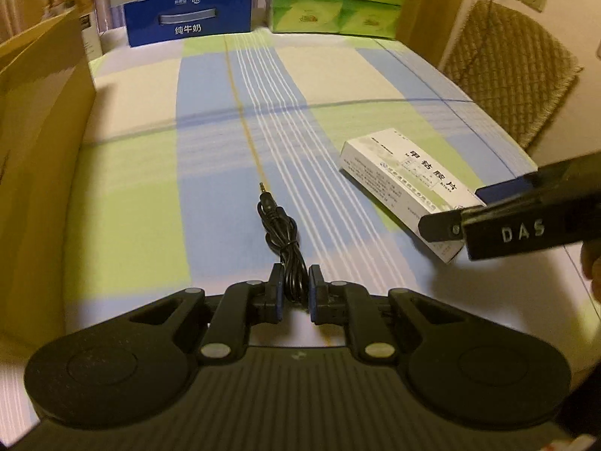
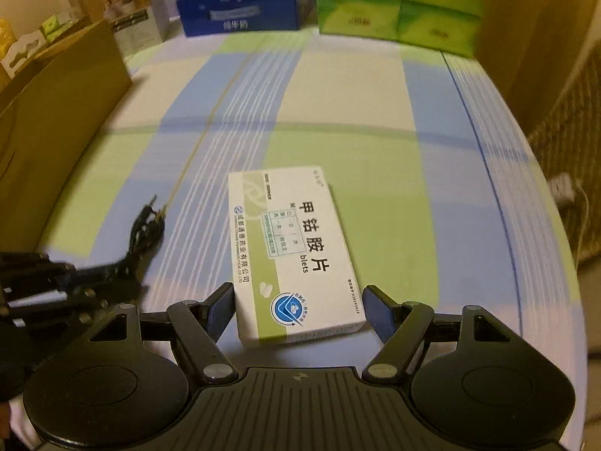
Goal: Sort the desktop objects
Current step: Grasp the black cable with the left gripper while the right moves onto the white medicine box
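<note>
A bundled black audio cable [image 1: 289,248] with a jack plug lies on the striped cloth, and my left gripper [image 1: 296,285] is shut on its near end. In the right wrist view the same cable [image 2: 146,221] trails from the blurred left gripper [image 2: 94,282] at the left. A white and green medicine box [image 2: 293,248] lies flat in front of my right gripper [image 2: 298,295], which is open with a finger on each side of the box's near end. The left wrist view shows that box [image 1: 398,180] at the right, under the right gripper [image 1: 462,206].
An open cardboard box [image 1: 41,143] stands along the left edge. A blue milk carton [image 1: 188,18] and green tissue packs [image 1: 334,0] line the back. A woven cushion [image 1: 511,71] is beyond the table's right edge. Striped tablecloth [image 2: 338,94] covers the table.
</note>
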### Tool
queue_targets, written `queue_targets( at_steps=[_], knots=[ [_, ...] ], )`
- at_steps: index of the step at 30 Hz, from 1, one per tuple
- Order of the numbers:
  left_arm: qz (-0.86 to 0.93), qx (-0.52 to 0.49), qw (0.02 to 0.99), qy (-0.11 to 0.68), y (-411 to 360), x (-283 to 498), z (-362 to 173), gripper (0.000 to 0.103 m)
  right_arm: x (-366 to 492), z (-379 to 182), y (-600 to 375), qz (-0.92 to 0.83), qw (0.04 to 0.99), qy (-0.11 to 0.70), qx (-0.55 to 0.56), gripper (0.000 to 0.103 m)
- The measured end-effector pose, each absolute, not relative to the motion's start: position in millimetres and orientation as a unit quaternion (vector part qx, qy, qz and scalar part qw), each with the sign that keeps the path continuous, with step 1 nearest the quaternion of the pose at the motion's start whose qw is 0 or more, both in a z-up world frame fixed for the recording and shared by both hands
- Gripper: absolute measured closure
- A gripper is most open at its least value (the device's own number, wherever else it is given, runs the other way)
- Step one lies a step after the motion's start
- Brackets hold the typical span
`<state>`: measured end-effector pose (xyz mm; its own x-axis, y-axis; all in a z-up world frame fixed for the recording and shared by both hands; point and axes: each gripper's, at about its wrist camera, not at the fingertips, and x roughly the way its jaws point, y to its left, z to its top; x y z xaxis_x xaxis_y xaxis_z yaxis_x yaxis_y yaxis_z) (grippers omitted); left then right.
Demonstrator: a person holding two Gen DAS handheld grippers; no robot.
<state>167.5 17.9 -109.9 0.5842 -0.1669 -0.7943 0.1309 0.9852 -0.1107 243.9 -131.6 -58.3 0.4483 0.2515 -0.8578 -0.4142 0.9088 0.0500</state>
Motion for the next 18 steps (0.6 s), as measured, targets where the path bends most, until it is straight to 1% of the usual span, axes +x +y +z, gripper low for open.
queue_targets(
  at_steps=[3, 4, 5, 6, 7, 11, 18],
  knots=[
    [-0.082, -0.027, 0.893, 0.441, 25, 143, -110, 0.093, 218, -56, -139, 0.207, 0.849, 0.482, -0.069, 0.031],
    [-0.079, -0.027, 0.896, 0.437, 27, 137, -110, 0.091, 212, -55, -140, 0.218, 0.848, 0.478, -0.070, 0.025],
    [-0.075, -0.029, 0.900, 0.428, 30, 131, -111, 0.083, 207, -53, -143, 0.221, 0.851, 0.471, -0.069, 0.020],
    [-0.072, -0.034, 0.903, 0.422, 33, 127, -111, 0.078, 203, -51, -146, 0.218, 0.858, 0.459, -0.067, 0.014],
    [-0.070, -0.039, 0.905, 0.419, 35, 126, -111, 0.074, 200, -49, -148, 0.216, 0.865, 0.448, -0.061, 0.013],
    [-0.059, -0.042, 0.914, 0.400, 42, 130, -111, 0.072, 202, -43, -152, 0.221, 0.878, 0.423, -0.039, 0.013],
    [-0.069, -0.029, 0.915, 0.397, 31, 145, -117, 0.072, 207, -52, -148, 0.221, 0.880, 0.415, -0.068, 0.013]
  ],
)
